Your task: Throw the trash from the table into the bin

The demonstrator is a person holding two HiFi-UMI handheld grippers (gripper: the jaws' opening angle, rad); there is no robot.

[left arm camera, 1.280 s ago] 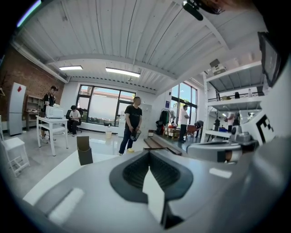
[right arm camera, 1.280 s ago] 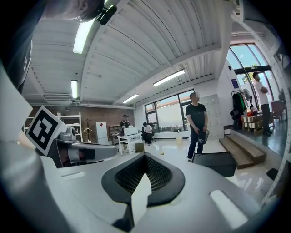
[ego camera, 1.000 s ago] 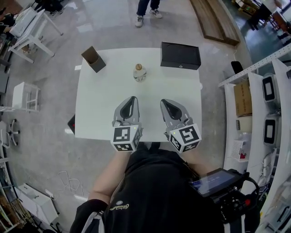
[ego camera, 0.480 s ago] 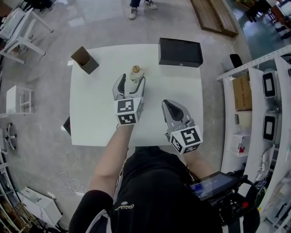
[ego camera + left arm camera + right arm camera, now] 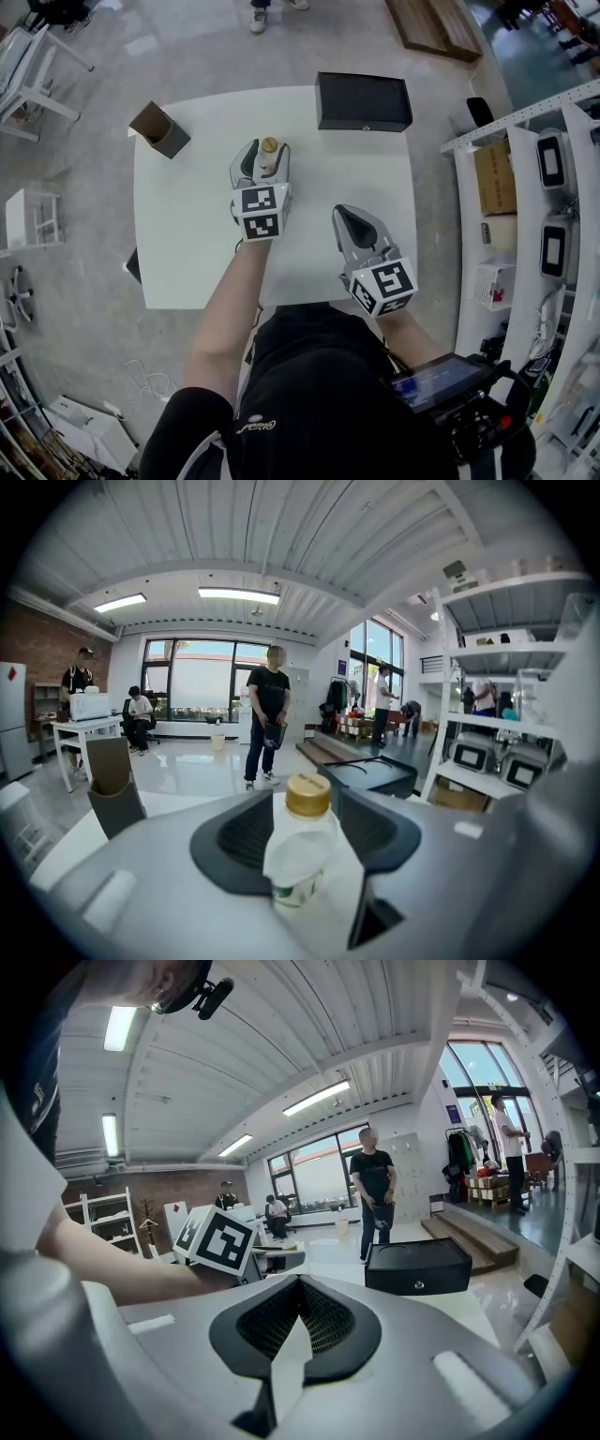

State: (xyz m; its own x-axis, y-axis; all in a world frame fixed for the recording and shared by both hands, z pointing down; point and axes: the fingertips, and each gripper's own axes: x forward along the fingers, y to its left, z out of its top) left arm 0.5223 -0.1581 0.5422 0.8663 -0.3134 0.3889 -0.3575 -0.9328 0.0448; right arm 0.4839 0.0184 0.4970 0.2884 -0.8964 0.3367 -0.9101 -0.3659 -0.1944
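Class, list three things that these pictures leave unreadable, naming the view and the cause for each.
1. Bottle, its label print: left gripper view, blurred and too small.
2. Brown box, its inside: left gripper view, its own wall hides it; head view, too small.
3. Black case, its contents: every view, the case is closed.

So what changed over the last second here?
The left claw reached forward from the near edge of the table to the bottle and opened; its jaws are now closing around it. The right claw stayed shut and empty. The bottle, brown bin and black box did not move.
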